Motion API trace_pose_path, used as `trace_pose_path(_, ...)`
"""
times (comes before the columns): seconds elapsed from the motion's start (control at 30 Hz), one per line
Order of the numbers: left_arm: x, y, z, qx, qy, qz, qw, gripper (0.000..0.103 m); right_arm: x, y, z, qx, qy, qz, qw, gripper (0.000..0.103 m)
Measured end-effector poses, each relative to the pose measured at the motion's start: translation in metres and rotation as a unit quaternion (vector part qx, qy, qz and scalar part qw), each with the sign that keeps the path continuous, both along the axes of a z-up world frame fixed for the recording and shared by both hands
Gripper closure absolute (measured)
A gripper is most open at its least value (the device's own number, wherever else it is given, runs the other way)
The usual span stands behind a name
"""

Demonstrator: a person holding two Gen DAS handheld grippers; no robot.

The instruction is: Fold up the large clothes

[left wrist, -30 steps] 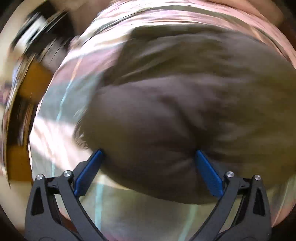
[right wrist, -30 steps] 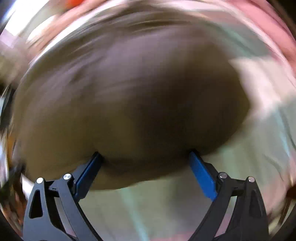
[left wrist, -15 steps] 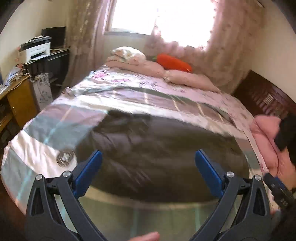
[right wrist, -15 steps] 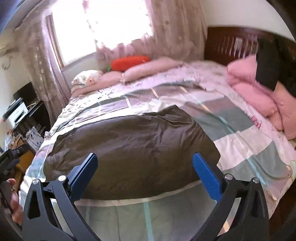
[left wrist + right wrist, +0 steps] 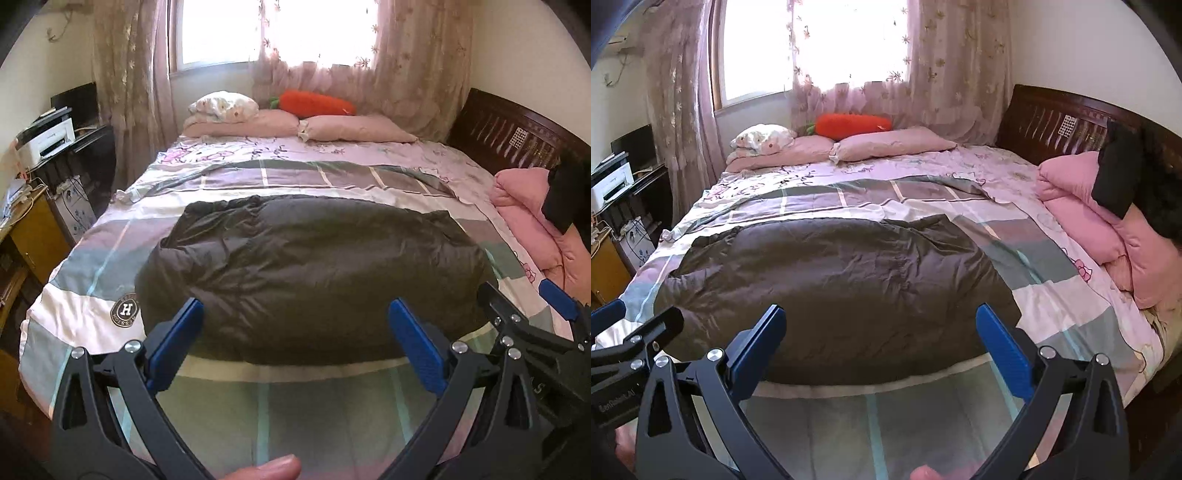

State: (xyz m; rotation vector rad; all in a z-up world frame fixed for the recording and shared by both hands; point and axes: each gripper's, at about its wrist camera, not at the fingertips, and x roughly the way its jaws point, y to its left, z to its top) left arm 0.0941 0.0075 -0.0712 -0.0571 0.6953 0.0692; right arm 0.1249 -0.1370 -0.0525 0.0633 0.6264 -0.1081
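A large dark brown padded garment (image 5: 310, 277) lies folded flat across the plaid bed cover; it also shows in the right wrist view (image 5: 834, 295). A round "H" badge (image 5: 125, 309) shows at its left edge. My left gripper (image 5: 295, 343) is open and empty, held back above the bed's near edge, apart from the garment. My right gripper (image 5: 879, 343) is open and empty too, likewise clear of the garment. Each gripper shows at the edge of the other's view.
The bed (image 5: 277, 413) has pink pillows (image 5: 354, 129) and an orange carrot cushion (image 5: 317, 105) at the window end. A pink quilt (image 5: 1108, 236) with a black garment on it lies at the right. A desk with a printer (image 5: 44, 142) stands left.
Both grippers have let go of the garment and pulled back and up from it. The garment now lies flat on the bed and the whole room is in view.
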Motion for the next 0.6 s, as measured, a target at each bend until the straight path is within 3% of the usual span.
trace_pose_path(0.6,0.001,0.0054,0.0003,-0.006,0.005,-0.008,0.9999,0.002,0.0025,0.0068,-0.0039,0.007,0.01,0.008,1.0,0.001)
